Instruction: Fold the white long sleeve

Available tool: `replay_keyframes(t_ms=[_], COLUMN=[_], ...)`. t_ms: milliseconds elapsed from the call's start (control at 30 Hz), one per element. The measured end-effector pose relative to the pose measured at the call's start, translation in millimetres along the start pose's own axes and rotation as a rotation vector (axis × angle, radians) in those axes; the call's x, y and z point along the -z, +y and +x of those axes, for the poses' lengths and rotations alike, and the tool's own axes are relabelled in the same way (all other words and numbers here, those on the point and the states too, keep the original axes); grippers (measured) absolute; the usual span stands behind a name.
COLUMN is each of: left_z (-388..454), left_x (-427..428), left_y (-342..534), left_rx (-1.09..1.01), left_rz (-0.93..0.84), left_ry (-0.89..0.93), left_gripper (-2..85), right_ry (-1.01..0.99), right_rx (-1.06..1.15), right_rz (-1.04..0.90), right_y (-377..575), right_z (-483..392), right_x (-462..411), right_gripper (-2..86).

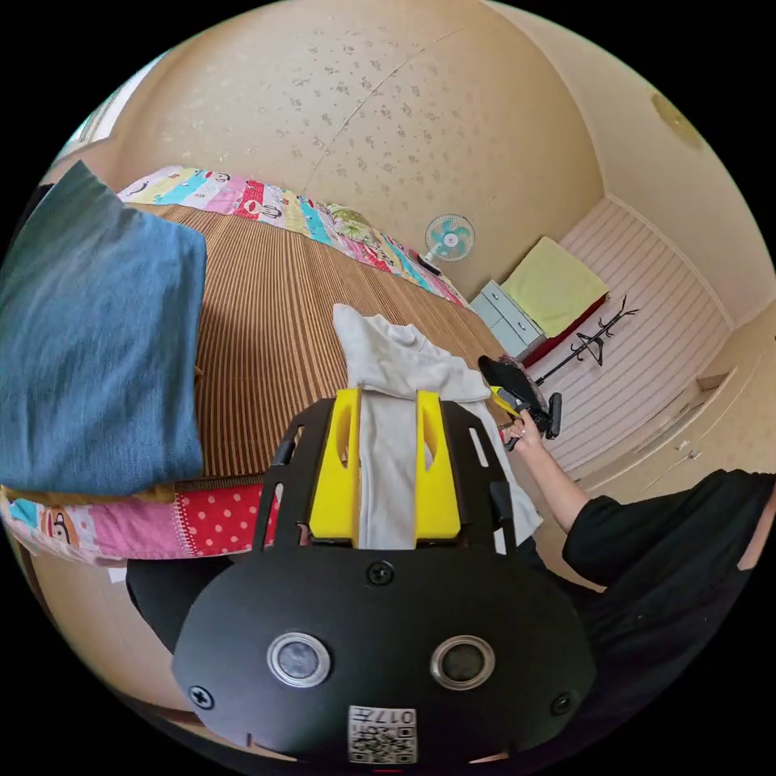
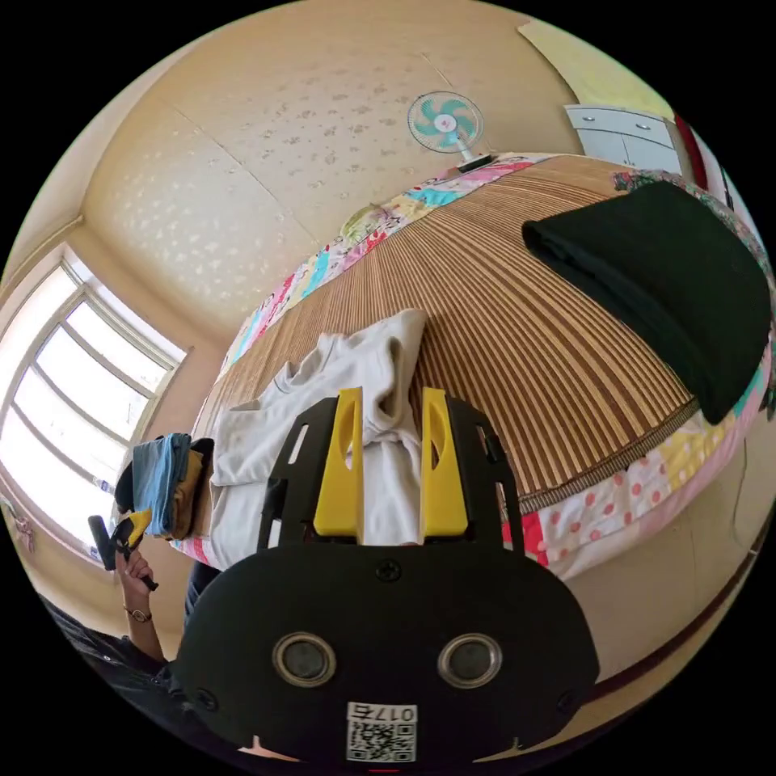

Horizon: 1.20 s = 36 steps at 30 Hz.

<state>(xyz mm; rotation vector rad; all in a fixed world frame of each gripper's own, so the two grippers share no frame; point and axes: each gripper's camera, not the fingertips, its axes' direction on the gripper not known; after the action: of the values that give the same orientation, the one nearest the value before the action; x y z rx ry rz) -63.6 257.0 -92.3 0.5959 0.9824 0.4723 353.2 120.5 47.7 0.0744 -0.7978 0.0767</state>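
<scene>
The white long sleeve (image 1: 388, 364) is spread on the bed (image 1: 267, 323), cloth lying between each gripper's parted jaws (grip cannot be told). Next, a fold toward 12 o'clock is judged due.

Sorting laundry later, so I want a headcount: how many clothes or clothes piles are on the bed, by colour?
White: 1, the shirt
Blue: 1, folded jeans
Black: 1, folded garment
Mustard: 1, a piece under the jeans
Total: 4
</scene>
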Motion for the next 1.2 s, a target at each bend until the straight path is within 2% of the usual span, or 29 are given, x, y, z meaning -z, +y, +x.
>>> replay_keyframes(t_ms=[133, 233, 300, 333, 467, 733, 833, 933, 1033, 1133, 1200], left_z=[-2.1, -5.2, -7.8, 3.4, 46.6, 4.5, -21.2, -48.8, -54.3, -47.0, -48.2], left_x=[-69.3, -119.9, -152.1, -162.7, -210.8, -269.0, -275.1, -246.0, -174.6, -96.4, -69.7], left_y=[-24.2, -31.0, -32.6, -33.2, -45.4, -156.8, -197.8, -210.7, -169.2, -91.6, -47.1], left_rx=[0.027, 0.050, 0.049, -0.017, -0.256, -0.296, -0.282, -0.191, -0.189, -0.241, -0.149], left_rz=[-0.104, -0.178, -0.240, -0.213, -0.290, -0.356, -0.365, -0.356, -0.197, -0.021, -0.034], left_ry=[-0.071, -0.233, -0.329, -0.413, -0.591, -0.680, -0.662, -0.551, -0.395, -0.060, -0.014], left_gripper=[13.2, 13.5, 13.4, 11.9, 4.1, 3.6, 4.1, 4.8, 4.2, 6.3, 7.4], right_ry=[-0.035, -0.027, 0.039, 0.099, 0.386, 0.408, 0.424, 0.372, 0.266, 0.215, 0.207], right_rx=[-0.002, 0.108, 0.179, 0.243, 0.414, 0.408, 0.445, 0.380, 0.372, 0.420, 0.405], right_rz=[0.013, -0.116, -0.235, -0.288, -0.312, -0.346, -0.372, -0.428, -0.364, -0.265, -0.206], right_y=[14.5, 14.0, 12.0, 11.9, 4.1, -86.7, -124.2, -150.3, -138.4, -90.9, -53.7], right_z=[-0.2, -31.2, -50.3, -64.6, -119.8, -165.4, -173.7, -169.7, -162.7, -150.3, -135.5], right_x=[19.0, 0.1, -27.1, -45.8, -94.2, -195.3, -229.0, -231.4, -190.4, -126.2, -87.3], right_gripper=[11.8, 12.0, 11.9, 11.4, 8.2, 6.3, 6.6, 6.4, 4.4, 2.8, 1.9])
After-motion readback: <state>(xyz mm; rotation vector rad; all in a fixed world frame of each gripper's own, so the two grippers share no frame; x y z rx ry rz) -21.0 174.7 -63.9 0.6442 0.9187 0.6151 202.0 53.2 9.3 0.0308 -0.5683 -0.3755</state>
